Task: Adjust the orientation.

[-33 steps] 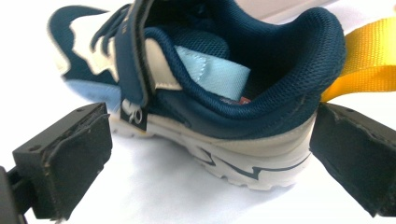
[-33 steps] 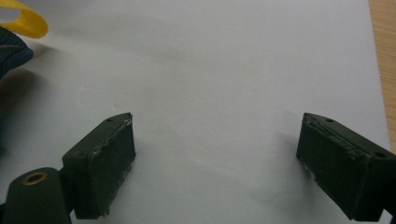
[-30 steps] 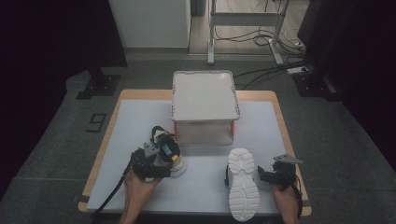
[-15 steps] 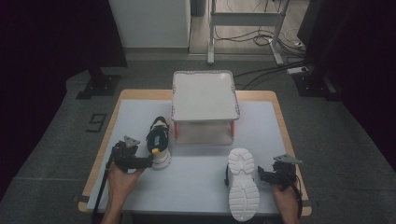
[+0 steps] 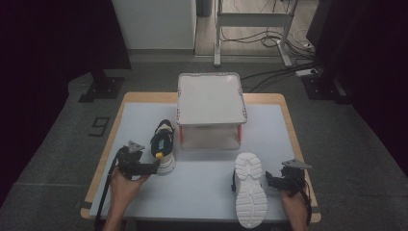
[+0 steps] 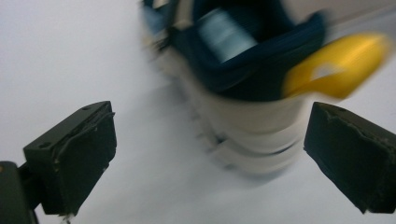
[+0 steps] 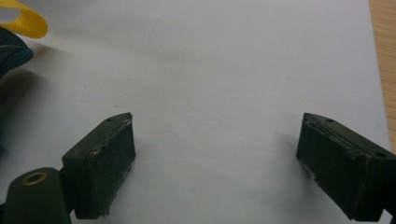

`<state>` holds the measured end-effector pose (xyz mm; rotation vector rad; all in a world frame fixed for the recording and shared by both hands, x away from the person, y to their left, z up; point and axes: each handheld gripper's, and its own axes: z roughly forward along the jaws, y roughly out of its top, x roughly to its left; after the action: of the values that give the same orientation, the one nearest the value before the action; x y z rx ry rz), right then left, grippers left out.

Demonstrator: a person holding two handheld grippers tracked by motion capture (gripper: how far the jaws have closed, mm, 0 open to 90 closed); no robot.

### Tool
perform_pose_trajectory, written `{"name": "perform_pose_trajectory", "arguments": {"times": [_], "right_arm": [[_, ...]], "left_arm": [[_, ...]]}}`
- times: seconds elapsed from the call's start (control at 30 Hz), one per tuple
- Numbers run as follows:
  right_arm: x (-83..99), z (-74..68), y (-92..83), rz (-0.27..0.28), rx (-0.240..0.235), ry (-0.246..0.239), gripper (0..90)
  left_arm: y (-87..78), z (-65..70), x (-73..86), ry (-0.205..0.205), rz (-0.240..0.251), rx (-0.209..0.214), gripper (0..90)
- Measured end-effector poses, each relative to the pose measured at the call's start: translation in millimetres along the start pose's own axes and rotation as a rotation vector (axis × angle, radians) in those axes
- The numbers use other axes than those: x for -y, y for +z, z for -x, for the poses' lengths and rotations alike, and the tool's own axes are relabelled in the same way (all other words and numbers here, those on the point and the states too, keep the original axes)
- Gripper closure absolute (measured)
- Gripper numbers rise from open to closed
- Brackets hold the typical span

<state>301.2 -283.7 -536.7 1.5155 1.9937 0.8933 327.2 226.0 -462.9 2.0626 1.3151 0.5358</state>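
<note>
A dark blue shoe [image 5: 162,144] with a white sole and yellow heel tab stands upright on the white table [image 5: 207,163], left of the box. My left gripper [image 5: 154,166] sits just beside its near end. In the left gripper view the gripper [image 6: 210,158] is open, with the blurred shoe [image 6: 243,88] a little ahead of the wide gap and untouched. A second shoe [image 5: 250,195] lies sole up at the front right. My right gripper [image 5: 272,181] rests to its right, open. In the right gripper view the gripper [image 7: 215,158] has bare table between its jaws.
A white box [image 5: 210,98] with red legs stands at the back middle of the table. A yellow tab [image 7: 23,21] and dark blue fabric show at the top left of the right gripper view. The wooden table edge [image 7: 383,56] runs along its right side.
My left gripper has drawn away to the left from the dark blue shoe, which now stands free and upright. The right gripper and the sole-up shoe have not moved.
</note>
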Motion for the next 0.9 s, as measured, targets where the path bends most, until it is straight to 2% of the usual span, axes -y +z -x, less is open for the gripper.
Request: {"name": "perform_pose_trajectory", "arguments": {"times": [0.1,0.23,0.33,0.43,0.57,0.63,0.73,0.83,0.9], "right_arm": [[0.0,0.0,0.0,0.000,0.000,0.000,11.0],[0.0,0.0,0.0,0.000,0.000,0.000,11.0],[0.0,-0.1,0.0,0.000,0.000,0.000,11.0],[0.0,0.0,0.0,0.000,0.000,0.000,11.0],[0.0,-0.1,0.0,0.000,0.000,0.000,11.0],[0.0,0.0,0.0,0.000,0.000,0.000,10.9],[-0.1,0.1,0.0,0.000,-0.001,0.001,10.9],[-0.1,0.1,0.1,0.000,-0.001,0.002,10.9],[-0.1,0.1,0.1,0.000,0.000,0.001,10.9]], "left_arm": [[12.4,10.6,-11.5,0.009,-0.005,0.000,2.4],[31.0,14.4,-19.9,0.000,-0.018,-0.048,3.4],[34.0,8.0,-20.7,-0.016,-0.034,-0.022,2.9],[29.1,1.6,-20.3,0.008,-0.042,-0.074,3.9],[23.2,-16.7,-18.9,0.010,-0.057,-0.121,5.4],[23.8,-22.4,-19.4,-0.004,-0.054,-0.108,8.2],[32.4,-20.5,-21.6,-0.015,-0.046,-0.048,12.3],[40.5,-21.1,-23.4,-0.023,-0.044,-0.067,15.3],[42.7,-26.3,-24.5,-0.050,-0.047,-0.031,17.0]]}}
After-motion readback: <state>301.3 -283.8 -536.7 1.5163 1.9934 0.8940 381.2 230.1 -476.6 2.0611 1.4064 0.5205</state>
